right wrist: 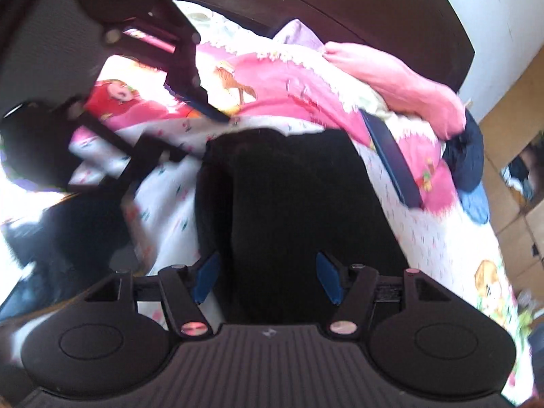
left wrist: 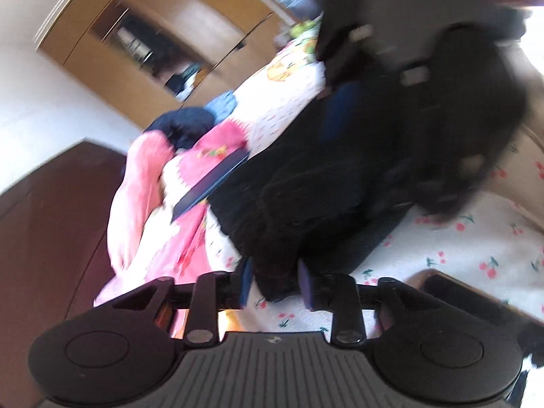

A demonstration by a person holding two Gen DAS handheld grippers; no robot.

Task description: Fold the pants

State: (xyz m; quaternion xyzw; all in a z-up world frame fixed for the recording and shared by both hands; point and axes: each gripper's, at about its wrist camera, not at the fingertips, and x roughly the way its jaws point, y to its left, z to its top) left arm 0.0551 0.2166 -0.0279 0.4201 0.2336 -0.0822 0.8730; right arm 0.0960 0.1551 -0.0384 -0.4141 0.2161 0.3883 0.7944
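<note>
The black pants (left wrist: 316,190) lie on a white bedsheet with a cherry print (left wrist: 476,248). My left gripper (left wrist: 276,280) has its blue pads on either side of a corner of the pants, with a gap between the pads that the cloth fills. In the right wrist view the pants (right wrist: 292,204) lie as a long dark band on the sheet. My right gripper (right wrist: 268,277) is open, its pads wide apart over the near end of the pants. The left gripper (right wrist: 190,78) shows at upper left of that view. Both views are blurred by motion.
A pink blanket (right wrist: 306,81) lies bunched at the head of the bed, with a dark blue flat book-like object (right wrist: 391,159) on it. A dark wooden headboard (right wrist: 340,6) stands behind. A navy garment (right wrist: 469,159) lies at the right. A wooden wardrobe (left wrist: 163,27) stands beyond the bed.
</note>
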